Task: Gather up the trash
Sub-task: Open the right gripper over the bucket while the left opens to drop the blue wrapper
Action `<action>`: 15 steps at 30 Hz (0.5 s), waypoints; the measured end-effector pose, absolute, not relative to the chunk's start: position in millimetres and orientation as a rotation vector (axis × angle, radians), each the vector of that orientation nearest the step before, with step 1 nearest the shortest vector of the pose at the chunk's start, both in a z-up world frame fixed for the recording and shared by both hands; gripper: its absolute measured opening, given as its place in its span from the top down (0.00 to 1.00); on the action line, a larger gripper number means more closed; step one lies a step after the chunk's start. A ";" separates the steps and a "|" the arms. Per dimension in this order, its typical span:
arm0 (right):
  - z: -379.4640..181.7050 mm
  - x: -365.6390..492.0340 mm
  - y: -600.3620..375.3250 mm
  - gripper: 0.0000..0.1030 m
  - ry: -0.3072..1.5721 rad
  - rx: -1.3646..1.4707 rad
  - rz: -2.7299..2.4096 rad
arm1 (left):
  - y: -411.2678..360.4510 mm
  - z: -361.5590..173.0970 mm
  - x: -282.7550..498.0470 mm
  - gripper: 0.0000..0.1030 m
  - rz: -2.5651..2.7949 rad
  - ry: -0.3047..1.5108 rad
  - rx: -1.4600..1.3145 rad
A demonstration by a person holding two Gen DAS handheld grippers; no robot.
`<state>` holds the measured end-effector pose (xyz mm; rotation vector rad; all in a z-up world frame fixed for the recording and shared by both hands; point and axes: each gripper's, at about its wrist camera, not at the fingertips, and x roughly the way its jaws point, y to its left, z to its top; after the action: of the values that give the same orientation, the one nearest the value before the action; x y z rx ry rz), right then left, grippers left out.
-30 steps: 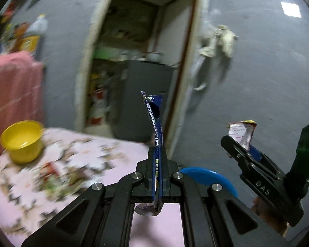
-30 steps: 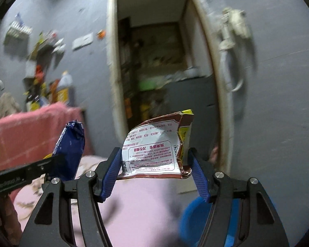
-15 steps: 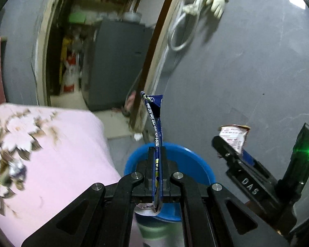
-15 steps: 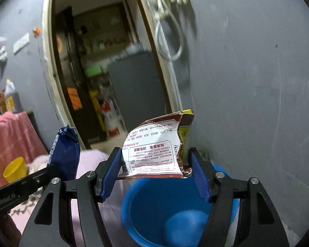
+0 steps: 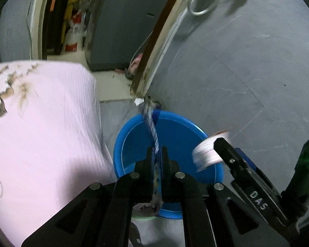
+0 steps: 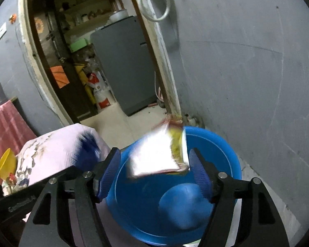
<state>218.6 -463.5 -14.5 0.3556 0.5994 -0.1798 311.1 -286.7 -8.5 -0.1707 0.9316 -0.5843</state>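
Note:
A blue basin stands on the floor by the grey wall, below both grippers. My left gripper is shut on a thin blue wrapper that sticks up over the basin. Its jaws are just starting to open. My right gripper is opening. The white and yellow snack wrapper is blurred and loose between its blue pads, clear of the left one, above the basin's inside. In the right wrist view the blue wrapper is a blur at the left.
A pink floral cloth covers a surface just left of the basin, with a yellow bowl on it. Behind is an open doorway with a grey cabinet. The grey wall runs along the right.
Both grippers have swung right and down from the cloth to over the basin. The right jaws have widened and the snack wrapper has come loose. The left still holds the blue wrapper.

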 end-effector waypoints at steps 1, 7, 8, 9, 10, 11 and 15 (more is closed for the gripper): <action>-14.6 219.6 -464.5 0.33 0.603 0.362 -0.181 | -285.4 -9.7 314.0 0.92 -0.583 0.936 -0.180; -11.9 216.5 -467.9 0.29 0.598 0.384 -0.194 | -276.9 -4.1 311.2 0.77 -0.586 0.922 -0.215; -10.2 215.0 -466.7 0.28 0.590 0.379 -0.194 | -272.9 1.3 306.2 0.76 -0.584 0.911 -0.215; -9.3 216.1 -466.0 0.27 0.583 0.375 -0.194 | -269.0 4.5 304.7 0.74 -0.578 0.890 -0.211; -6.3 213.7 -464.4 0.25 0.561 0.370 -0.193 | -265.7 7.6 302.0 0.72 -0.573 0.874 -0.209; -3.4 212.2 -462.8 0.23 0.540 0.366 -0.192 | -263.2 10.5 298.5 0.70 -0.566 0.856 -0.207; 6.7 208.5 -457.6 0.18 0.470 0.344 -0.190 | -244.1 27.5 284.9 0.61 -0.516 0.755 -0.183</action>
<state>208.5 -457.6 6.7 0.3442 0.4701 -0.1897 284.9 -244.1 27.5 -0.1827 0.7553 -0.5164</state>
